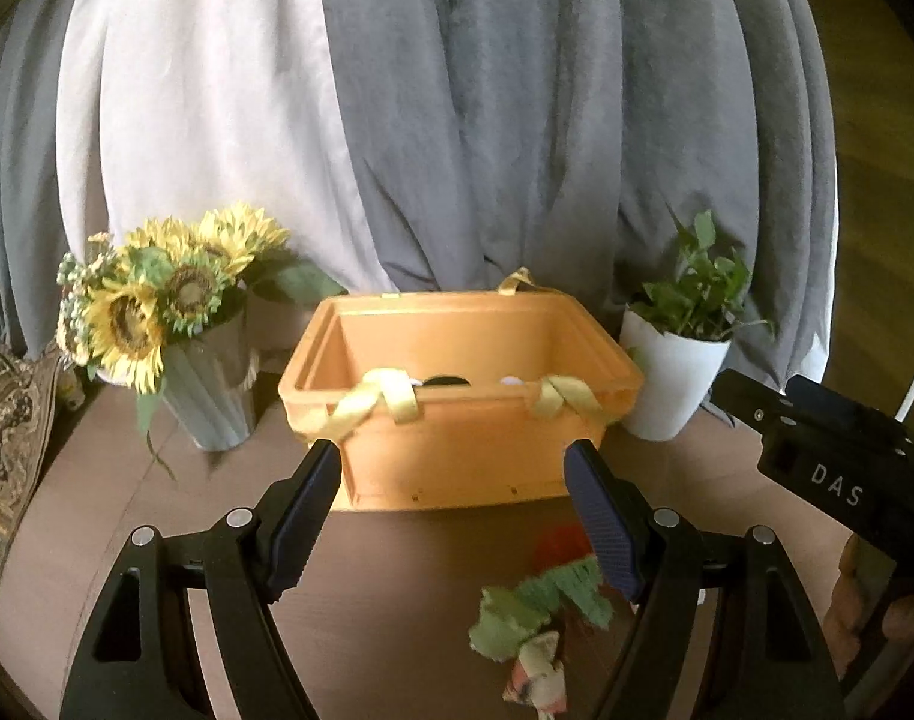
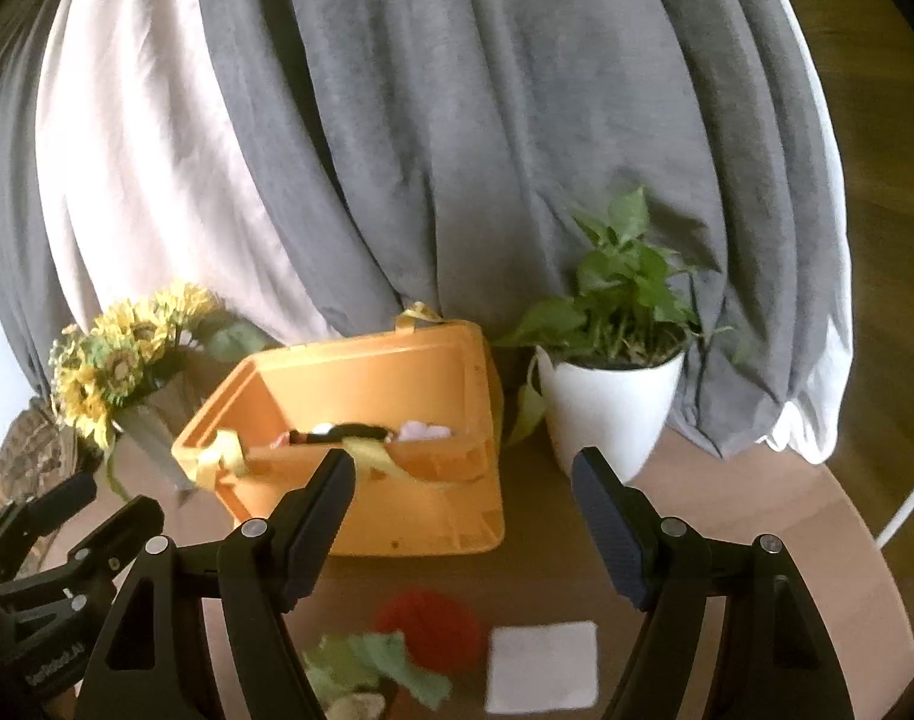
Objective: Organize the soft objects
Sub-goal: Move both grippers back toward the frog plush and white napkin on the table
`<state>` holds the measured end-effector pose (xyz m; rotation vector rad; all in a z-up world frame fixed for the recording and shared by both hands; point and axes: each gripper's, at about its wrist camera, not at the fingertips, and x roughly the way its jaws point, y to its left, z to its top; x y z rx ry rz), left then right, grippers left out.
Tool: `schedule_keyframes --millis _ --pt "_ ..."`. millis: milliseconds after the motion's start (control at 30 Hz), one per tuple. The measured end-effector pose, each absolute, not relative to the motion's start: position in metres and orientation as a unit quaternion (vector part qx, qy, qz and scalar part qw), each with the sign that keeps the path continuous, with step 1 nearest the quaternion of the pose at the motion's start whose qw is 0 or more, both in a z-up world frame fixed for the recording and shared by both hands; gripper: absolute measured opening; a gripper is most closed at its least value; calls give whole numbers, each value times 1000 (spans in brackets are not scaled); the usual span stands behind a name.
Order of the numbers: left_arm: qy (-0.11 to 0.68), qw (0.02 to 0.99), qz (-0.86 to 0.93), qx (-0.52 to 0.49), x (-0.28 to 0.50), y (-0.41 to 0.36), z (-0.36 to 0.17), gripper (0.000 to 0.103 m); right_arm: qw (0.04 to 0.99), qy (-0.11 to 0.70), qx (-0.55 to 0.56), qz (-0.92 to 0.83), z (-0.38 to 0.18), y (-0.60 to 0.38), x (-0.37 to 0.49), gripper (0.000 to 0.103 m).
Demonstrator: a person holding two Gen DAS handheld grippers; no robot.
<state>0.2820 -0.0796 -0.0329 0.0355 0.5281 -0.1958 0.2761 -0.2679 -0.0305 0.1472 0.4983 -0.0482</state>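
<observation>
Both grippers, left gripper (image 1: 453,474) and right gripper (image 2: 463,483), are hanging released and empty near the orange plastic basket (image 1: 457,420). Green leafy plush (image 2: 372,669), red fuzzy toy (image 2: 429,624) and white cloth square (image 2: 541,666) are lying in front, so I'm guessing a pickup is coming next.

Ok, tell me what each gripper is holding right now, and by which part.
Nothing is held. The left gripper and right gripper both stand open with empty jaws, short of the orange basket.
</observation>
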Motion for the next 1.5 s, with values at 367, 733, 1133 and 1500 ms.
schedule_keyframes --millis 367,733,1133,1500 --pt "278 956 -96 13 248 -97 -57 76 961 265 73 -12 -52 -284 247 76" --pt "320 943 -94 12 237 -112 -92 76 949 309 69 6 -87 -296 243 76" --pt "377 921 -95 5 244 -120 -139 76 931 361 52 18 -131 -298 255 76" --pt "415 905 -91 10 252 -127 -172 76 915 400 46 23 -168 -299 271 75"
